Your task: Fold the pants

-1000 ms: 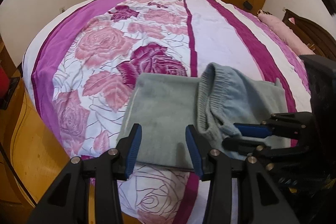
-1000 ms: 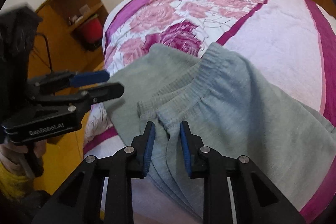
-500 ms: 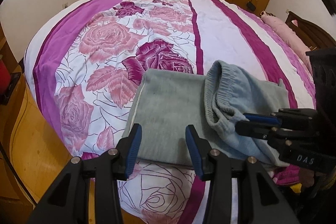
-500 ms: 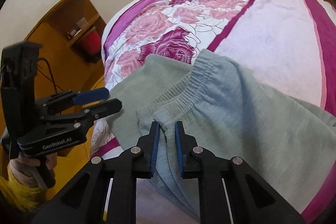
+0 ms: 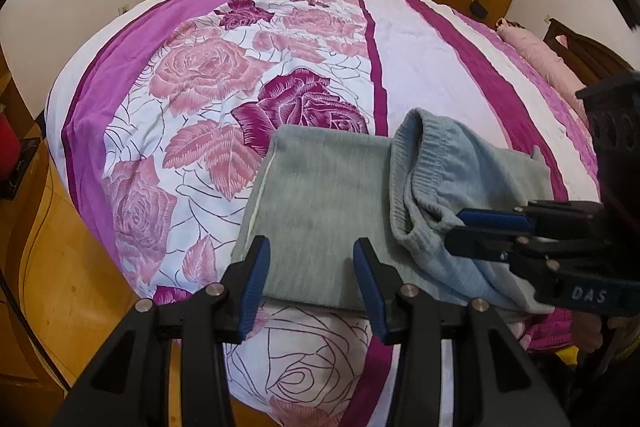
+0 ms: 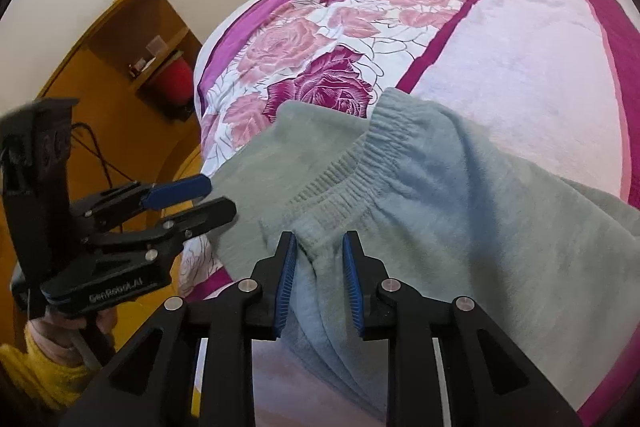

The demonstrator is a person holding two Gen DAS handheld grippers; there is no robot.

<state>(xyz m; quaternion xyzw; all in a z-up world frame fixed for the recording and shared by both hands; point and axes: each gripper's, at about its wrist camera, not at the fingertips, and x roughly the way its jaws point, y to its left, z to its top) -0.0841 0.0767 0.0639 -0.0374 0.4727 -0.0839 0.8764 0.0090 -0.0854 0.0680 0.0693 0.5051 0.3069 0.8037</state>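
Your right gripper (image 6: 319, 281): jaws apart, w/ a bunched fold of the pants (image 6: 460, 211) sitting between the blue pads; the left pad (image 6: 286, 283) looks to touch the cloth, but you can't tell if the right pad does. In the left wrist view the same gripper (image 5: 464, 227) comes in from the right, lying sideways w/ one pad above the other, tips at the low end of the waistband (image 5: 404, 183); a narrow gap shows between the jaws there.

Your left gripper (image 5: 311, 285): jaws wide apart, nothing in them, hovering at the near edge of the folded pants (image 5: 320, 203). From the right wrist view it (image 6: 214, 195) sits just off the pants' left corner; touching or not, can't tell.

Pants lie on the bed (image 5: 208, 75) near its front edge, partly folded, gray-green. Long axis runs left-right across the left wrist view: flat folded panel to the left, waistband end doubled over on top to the right, ribbed elastic opening facing the left panel and curling up. Waistband (image 6: 360, 163) runs diagonally in the right wrist view.

Hard to see: right end of the pants is behind the right gripper body in the left wrist view; near edge is cut off under both grippers' fingers. Layers underneath hidden.
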